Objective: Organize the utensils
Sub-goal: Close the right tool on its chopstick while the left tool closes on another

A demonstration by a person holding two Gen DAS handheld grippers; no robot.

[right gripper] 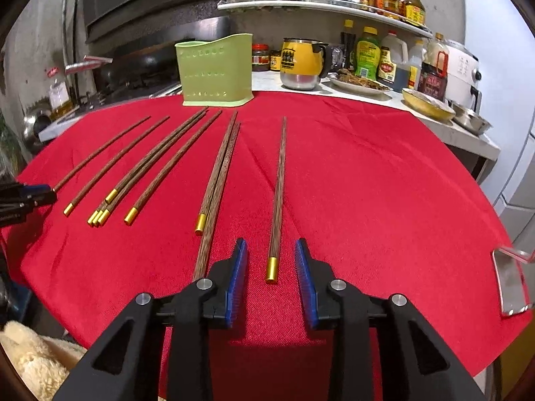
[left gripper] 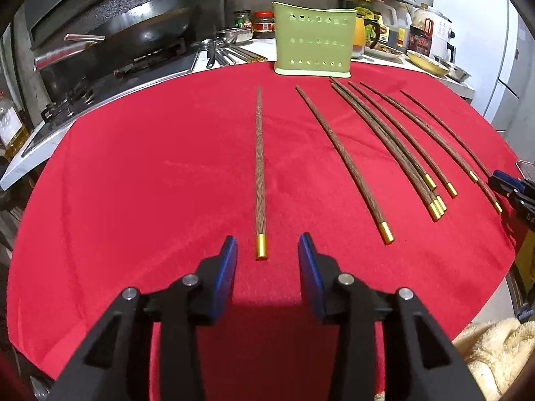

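Chopsticks: dark wooden chopsticks with gold metal caps (right gripper: 214, 173) lay loose across the red cloth (right gripper: 367, 200), thin tips toward the far edge, capped ends toward the grippers.
Count: about nine visible; some lay side by side and touching, so an exact count was uncertain.
Holder: a pale green perforated plastic utensil holder (right gripper: 214, 70) stood upright at the far edge of the cloth, just beyond the tips.
Progress: no chopstick seen standing in the holder, though its inside could not be seen; judged at or near the start, with the whole spread left to collect.
Left-end chopstick: one brown chopstick (left gripper: 260, 173) lay alone, well apart from the rest.
Left gripper (left gripper: 267, 245): blue-padded jaws partly open, empty, the gold cap of that lone chopstick just ahead between the tips; no contact.
Right-end chopstick: a single chopstick (right gripper: 278, 197) lay apart at the other end of the spread.
Right gripper (right gripper: 271, 249): jaws partly open, a little narrower, empty, straddling the capped end; pads clear on both sides.
Surroundings: stove with black wok (left gripper: 143, 30) to the left; yellow mug (right gripper: 301, 60) and sauce bottles behind.
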